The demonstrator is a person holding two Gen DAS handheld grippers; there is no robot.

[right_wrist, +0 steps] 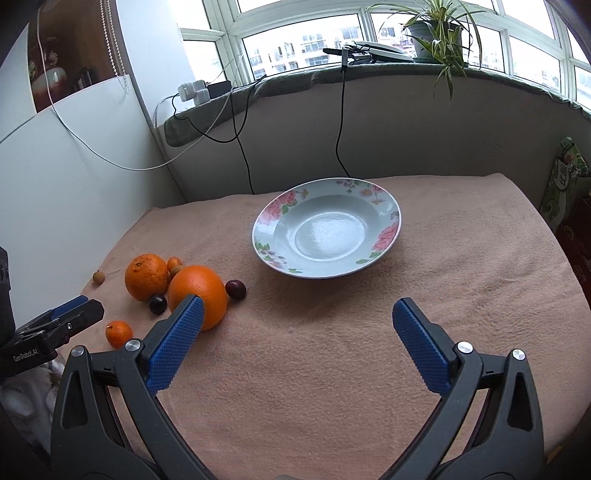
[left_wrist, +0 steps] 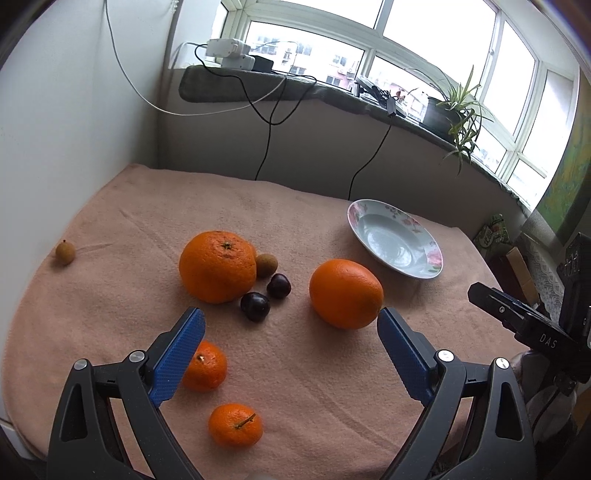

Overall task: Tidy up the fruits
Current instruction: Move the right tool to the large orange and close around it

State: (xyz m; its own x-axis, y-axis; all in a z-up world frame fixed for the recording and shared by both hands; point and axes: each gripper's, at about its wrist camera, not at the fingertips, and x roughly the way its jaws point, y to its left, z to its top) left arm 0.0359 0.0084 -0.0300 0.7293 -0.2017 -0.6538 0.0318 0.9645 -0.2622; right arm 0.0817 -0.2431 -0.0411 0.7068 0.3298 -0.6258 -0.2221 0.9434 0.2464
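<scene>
Both tongs hang wide open with nothing between their blue ribbed pads: the left gripper (left_wrist: 291, 323) hovers over the fruit cluster, the right gripper (right_wrist: 297, 314) over bare cloth in front of the plate (right_wrist: 389, 227). Just past the left tips sits a smooth orange (left_wrist: 345, 293), and across from it a larger, dimpled orange (left_wrist: 217, 266) with its stem scar up. Between them lie two dark glossy cherries (left_wrist: 255, 306), almost touching, with a tan longan (left_wrist: 266, 265) tucked against the big one. Two small mandarins (left_wrist: 235, 424) rest nearest the camera, one half hidden behind the left pad. A second longan (left_wrist: 65, 252) sits well apart at the far left. The plate, white with pink flowers on its rim, stands empty to the right of the fruit. Everything rests on a peach towel (right_wrist: 332, 369) covering the table. Behind, cables (right_wrist: 341, 110) drop from a windowsill holding a spider plant (right_wrist: 439, 33). The right wrist view alone shows the plate's whole rim; the left alone shows both mandarins clearly.
</scene>
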